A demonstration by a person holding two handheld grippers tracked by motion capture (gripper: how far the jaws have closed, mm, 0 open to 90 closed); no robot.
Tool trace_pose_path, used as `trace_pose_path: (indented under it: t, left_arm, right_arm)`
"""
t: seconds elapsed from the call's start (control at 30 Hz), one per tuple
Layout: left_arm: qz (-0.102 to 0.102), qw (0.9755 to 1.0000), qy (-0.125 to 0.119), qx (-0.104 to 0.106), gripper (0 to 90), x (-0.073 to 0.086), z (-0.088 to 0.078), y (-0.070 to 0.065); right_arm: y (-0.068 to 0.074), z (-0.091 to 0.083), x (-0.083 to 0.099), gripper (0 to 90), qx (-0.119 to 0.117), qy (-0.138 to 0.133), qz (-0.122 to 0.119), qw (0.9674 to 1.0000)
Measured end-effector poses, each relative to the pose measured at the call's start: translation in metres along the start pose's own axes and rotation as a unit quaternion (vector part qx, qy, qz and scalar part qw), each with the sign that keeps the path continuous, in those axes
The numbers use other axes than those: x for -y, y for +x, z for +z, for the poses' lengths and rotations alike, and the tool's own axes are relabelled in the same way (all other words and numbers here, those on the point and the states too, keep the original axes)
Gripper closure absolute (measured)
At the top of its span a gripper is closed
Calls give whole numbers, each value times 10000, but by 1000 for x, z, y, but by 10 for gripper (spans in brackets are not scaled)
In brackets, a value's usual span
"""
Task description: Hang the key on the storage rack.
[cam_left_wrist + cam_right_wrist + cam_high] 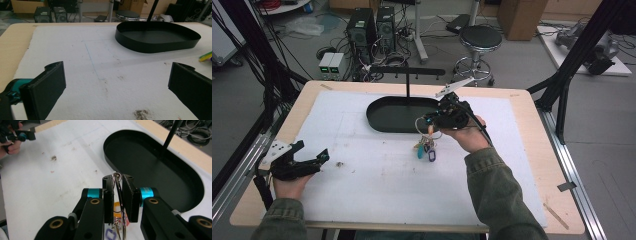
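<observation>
The key ring (119, 195) is clamped between the closed pads of the right gripper (118, 178). Its coloured tags (426, 149) hang below the jaws, above the white mat (377, 175) near table centre. At roughly 11 o'clock from the ring, just beside it, stands the black oval tray (384, 116), from which a thin black post (407, 85) rises. At 8 o'clock, well apart, the left gripper (312, 155) is held low over the mat, jaws spread wide with nothing between them.
</observation>
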State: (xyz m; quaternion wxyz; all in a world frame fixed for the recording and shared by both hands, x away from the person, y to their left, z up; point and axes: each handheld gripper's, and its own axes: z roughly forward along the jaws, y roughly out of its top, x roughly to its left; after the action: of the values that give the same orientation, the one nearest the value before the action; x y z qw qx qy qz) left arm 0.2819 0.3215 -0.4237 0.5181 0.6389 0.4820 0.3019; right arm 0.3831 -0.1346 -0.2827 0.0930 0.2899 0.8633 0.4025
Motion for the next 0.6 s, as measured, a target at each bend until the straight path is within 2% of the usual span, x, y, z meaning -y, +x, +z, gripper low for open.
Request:
trace_pose_path:
  t: [0.43,0.53,0.6]
  left_arm:
    - [-6,10000,11,15,17,0,0,1]
    - [-16,10000,19,30,17,0,0,1]
    - [-20,10000,17,34,18,0,0,1]
  right_arm:
    - [-3,-11,-40,808,50,-37,-237,9997]
    - [-6,-13,-47,820,10,-89,-163,9998]
    - [-8,-13,-52,821,68,-80,-172,9998]
